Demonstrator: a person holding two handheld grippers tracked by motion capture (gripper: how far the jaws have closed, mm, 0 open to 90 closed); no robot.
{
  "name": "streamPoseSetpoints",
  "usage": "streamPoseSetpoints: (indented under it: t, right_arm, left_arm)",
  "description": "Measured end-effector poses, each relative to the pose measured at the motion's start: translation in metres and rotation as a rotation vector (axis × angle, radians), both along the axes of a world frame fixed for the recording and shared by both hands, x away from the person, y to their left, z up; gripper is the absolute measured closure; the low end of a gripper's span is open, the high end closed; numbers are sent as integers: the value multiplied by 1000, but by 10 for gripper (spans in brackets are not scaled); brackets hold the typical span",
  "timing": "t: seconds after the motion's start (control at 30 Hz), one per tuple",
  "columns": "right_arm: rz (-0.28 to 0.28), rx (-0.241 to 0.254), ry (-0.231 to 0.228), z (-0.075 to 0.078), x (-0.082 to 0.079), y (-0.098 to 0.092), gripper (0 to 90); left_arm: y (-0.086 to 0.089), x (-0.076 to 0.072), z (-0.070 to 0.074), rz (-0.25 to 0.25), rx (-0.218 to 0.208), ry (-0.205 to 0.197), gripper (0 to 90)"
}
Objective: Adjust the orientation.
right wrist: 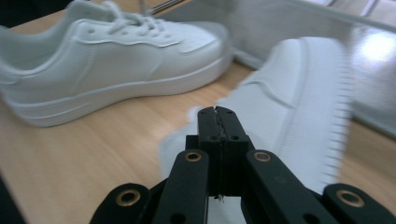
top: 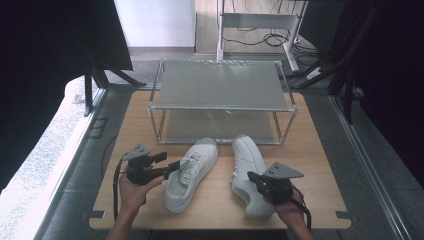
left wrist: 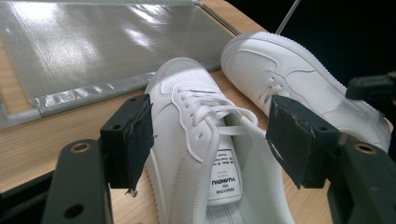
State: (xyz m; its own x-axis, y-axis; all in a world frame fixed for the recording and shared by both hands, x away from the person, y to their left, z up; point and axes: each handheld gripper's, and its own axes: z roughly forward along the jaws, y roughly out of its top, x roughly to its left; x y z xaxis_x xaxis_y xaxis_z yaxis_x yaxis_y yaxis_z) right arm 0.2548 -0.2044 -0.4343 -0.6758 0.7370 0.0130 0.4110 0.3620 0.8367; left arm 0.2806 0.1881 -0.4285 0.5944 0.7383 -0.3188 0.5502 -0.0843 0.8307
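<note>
In the high view, two white sneakers lie on the wooden table (top: 320, 165) in front of a two-tier shoe rack (top: 222, 102); the likely step is gripping each shoe for transfer onto a shelf. The left gripper (top: 172, 165) sits at the collar side of the left shoe (top: 192, 175), and the right gripper (top: 252, 178) sits against the heel half of the right shoe (top: 247, 165), which lies tipped on its side with the sole toward the right edge. For a sound pick, seat one pad inside the shoe opening and one outside the heel wall before closing, so the shoe hangs without swinging. In the left gripper view, the jaws stand wide apart, with the left shoe (left wrist: 196, 135) between and slightly beyond the pads (left wrist: 135, 140); neither pad presses the upper, and the tongue label lies directly ahead. Advance and lower until the collar edge falls between the pads. The right shoe (left wrist: 299, 81) rests just beside it, toe toward the rack mesh (left wrist: 93, 46). In the right gripper view, the jaws are fully closed on each other with nothing between them; the right gripper (right wrist: 218, 114) points over the sole (right wrist: 299, 107) of the tipped shoe, whose toothed sole rim runs to the right. Reopen these jaws before any grasp. The left shoe (right wrist: 116, 56) stands upright farther off.
</note>
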Motion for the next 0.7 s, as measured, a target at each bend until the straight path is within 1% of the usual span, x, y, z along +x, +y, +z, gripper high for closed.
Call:
streamPoseSetpoints:
  t: [0.07, 0.17, 0.23, 0.3, 0.43, 0.6, 0.7]
  right_arm:
    - [21, -11, 0, -2, -3, 9, 897]
    - [32, -40, -6, -6, -5, 16, 897]
    - [32, -53, 3, -9, -6, 19, 897]
    - [38, -61, 7, -10, -6, 20, 897]
    - [36, -73, 1, -11, -6, 21, 898]
    - [35, -85, 10, -12, -5, 21, 898]
    - [34, -84, 15, -13, -5, 20, 899]
  left_arm:
    - [0, 0, -1, 4, -8, 6, 324]
    - [1, 1, -2, 12, -24, 19, 337]
    - [1, 2, -3, 12, -28, 25, 339]
    - [1, 2, -3, 8, -26, 27, 339]
    - [0, 1, -3, 7, -28, 27, 338]
    - [-1, 2, -4, 7, -27, 34, 338]
    - [-1, 3, -5, 8, -28, 41, 338]
